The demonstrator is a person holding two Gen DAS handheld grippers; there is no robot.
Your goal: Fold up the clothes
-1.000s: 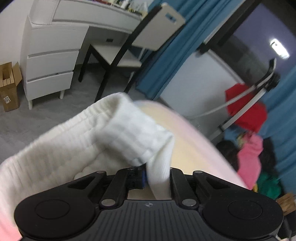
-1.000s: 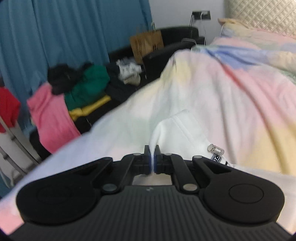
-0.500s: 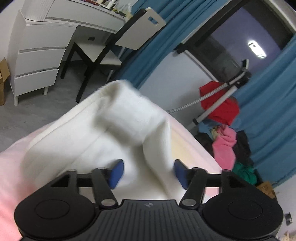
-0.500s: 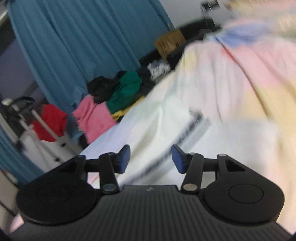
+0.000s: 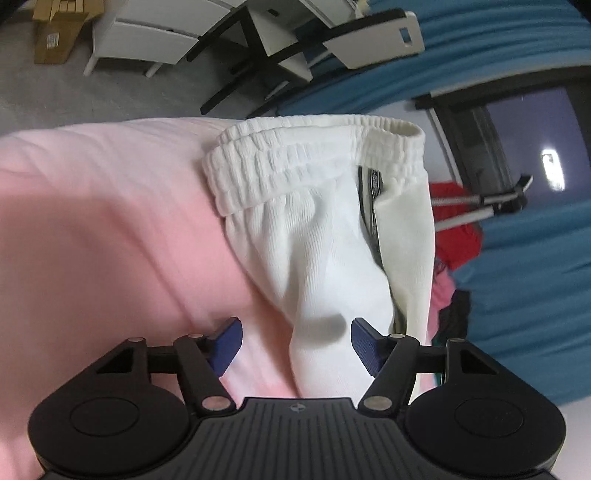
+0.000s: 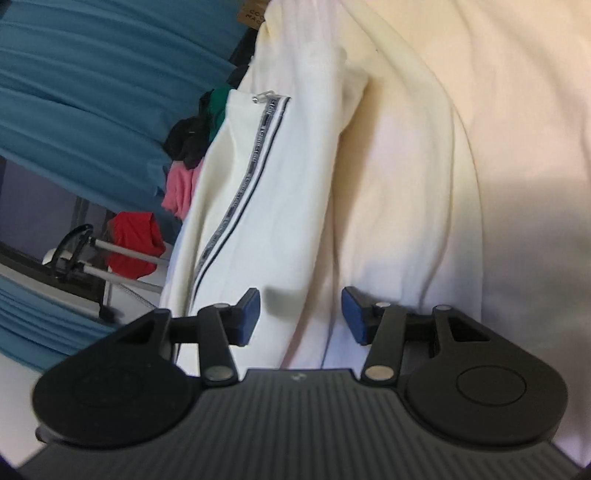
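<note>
White trousers (image 5: pixel 314 236) with a ribbed elastic waistband (image 5: pixel 295 158) lie folded lengthwise on the pastel bedspread (image 5: pixel 103 229). My left gripper (image 5: pixel 295 343) is open, its blue pads either side of a fold of the white cloth without pinching it. In the right wrist view the same white trousers (image 6: pixel 288 177) show a dark side stripe (image 6: pixel 240 192) and a small metal zip pull. My right gripper (image 6: pixel 300 314) hangs open just above the cloth, holding nothing.
A white desk with drawers (image 5: pixel 147 37), a black-framed chair (image 5: pixel 314 40) and a cardboard box (image 5: pixel 59 29) stand on the grey floor. Blue curtains (image 6: pixel 92 74), a pile of coloured clothes (image 6: pixel 192 147) and a rack with a red garment (image 6: pixel 136 247) lie beyond the bed.
Both grippers, shut on the white cloth a second ago, have opened and let it go. The trousers now lie on the bed and both cameras have swung round.
</note>
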